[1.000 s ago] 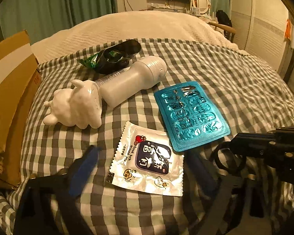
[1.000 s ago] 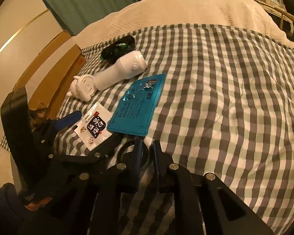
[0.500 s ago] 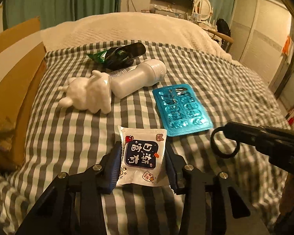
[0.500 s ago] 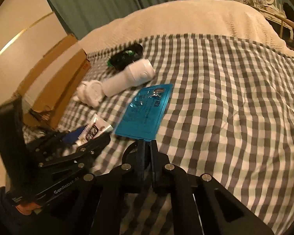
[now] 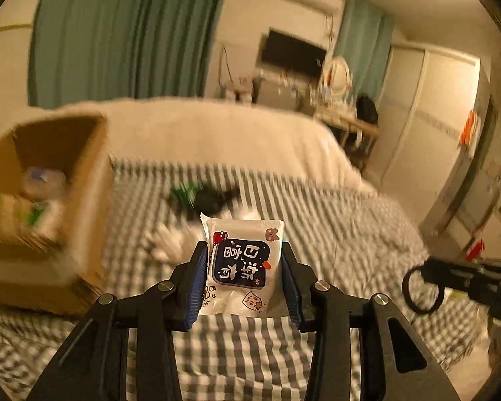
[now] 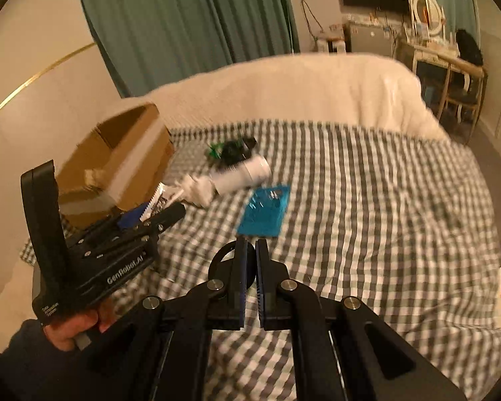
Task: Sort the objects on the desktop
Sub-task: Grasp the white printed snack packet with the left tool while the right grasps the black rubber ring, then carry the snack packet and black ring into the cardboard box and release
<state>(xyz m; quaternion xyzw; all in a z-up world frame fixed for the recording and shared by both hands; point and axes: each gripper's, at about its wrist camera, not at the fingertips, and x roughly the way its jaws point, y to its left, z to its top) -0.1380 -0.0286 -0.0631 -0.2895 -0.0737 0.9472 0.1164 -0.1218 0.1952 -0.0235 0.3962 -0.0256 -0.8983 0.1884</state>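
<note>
My left gripper (image 5: 242,279) is shut on a white sachet (image 5: 242,260) with a dark blue label and holds it above the checked bedcover; it also shows in the right wrist view (image 6: 157,209). My right gripper (image 6: 250,277) is shut on black scissors, whose ring handle (image 6: 222,260) sticks out left of the fingers; the ring also shows in the left wrist view (image 5: 421,289). On the cover lie a blue blister pack (image 6: 265,210), a white bottle (image 6: 242,175), a white figurine (image 6: 198,188) and a black-and-green packet (image 6: 230,148).
An open cardboard box (image 5: 43,180) with several items inside stands at the left edge of the bed; it also shows in the right wrist view (image 6: 117,160). A cream blanket (image 6: 284,83) covers the far half. A desk and wardrobe stand at the right.
My left gripper has closed on the sachet and lifted it off the cover, swinging toward the box. My right gripper has risen with the scissors.
</note>
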